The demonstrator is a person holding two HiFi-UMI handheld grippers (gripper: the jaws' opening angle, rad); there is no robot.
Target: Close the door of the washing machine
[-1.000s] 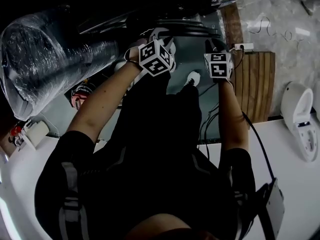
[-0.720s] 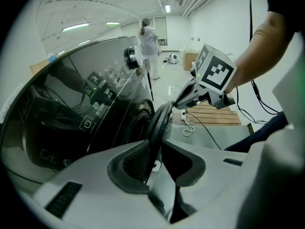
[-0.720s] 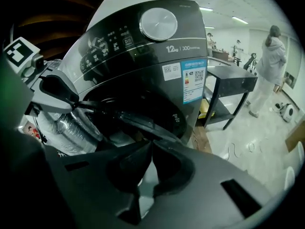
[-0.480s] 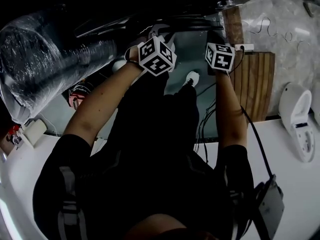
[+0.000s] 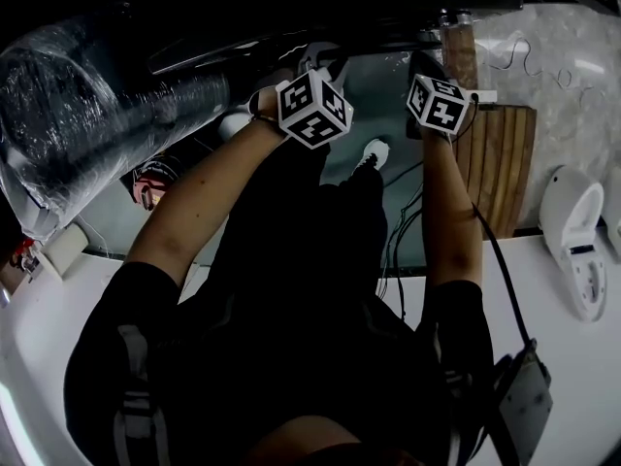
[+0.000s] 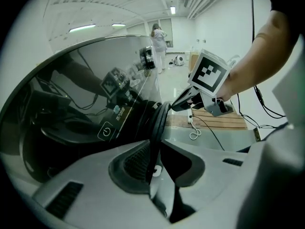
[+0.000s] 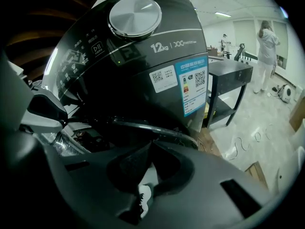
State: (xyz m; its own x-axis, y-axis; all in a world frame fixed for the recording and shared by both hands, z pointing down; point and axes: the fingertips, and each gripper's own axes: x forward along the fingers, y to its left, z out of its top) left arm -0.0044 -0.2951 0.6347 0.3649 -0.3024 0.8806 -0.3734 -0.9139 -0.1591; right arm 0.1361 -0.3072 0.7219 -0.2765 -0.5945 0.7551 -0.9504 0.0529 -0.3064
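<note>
1. The left gripper (image 6: 157, 144) has the rim (image 6: 161, 116) of the door (image 6: 90, 104) running edge-on between its jaws. The jaws have just been closing, and both pads appear to bear on the rim. We judge this to be a clamp taken to steer the door home.
2. The right gripper (image 7: 148, 149) has its jaws together with nothing between them. The rim arcs just beyond its tips, and we cannot tell whether it touches them. We judge that the shut tips serve as a blunt pusher, not a second grip.
3. The door stands open, swung out from the washing machine (image 7: 138, 75). Its glass bulges away on the left jaw's side of the left gripper. The machine's front rises beyond the right gripper's tips. The closing is not yet done.
4. The head view alone shows both grippers near one another on the same rim, each arm reaching down to it. It also shows a plastic-wrapped bundle (image 5: 87, 115) outboard of the left gripper. It shows neither pair of jaws.
5. The left gripper view alone shows the clamp on the rim. It also places the right gripper farther along that rim, beyond its own tips and to their right.
6. The right gripper view alone shows the control dial (image 7: 135, 15) and the blue label (image 7: 193, 87) above its tips. This confirms which way the door must swing.
</note>
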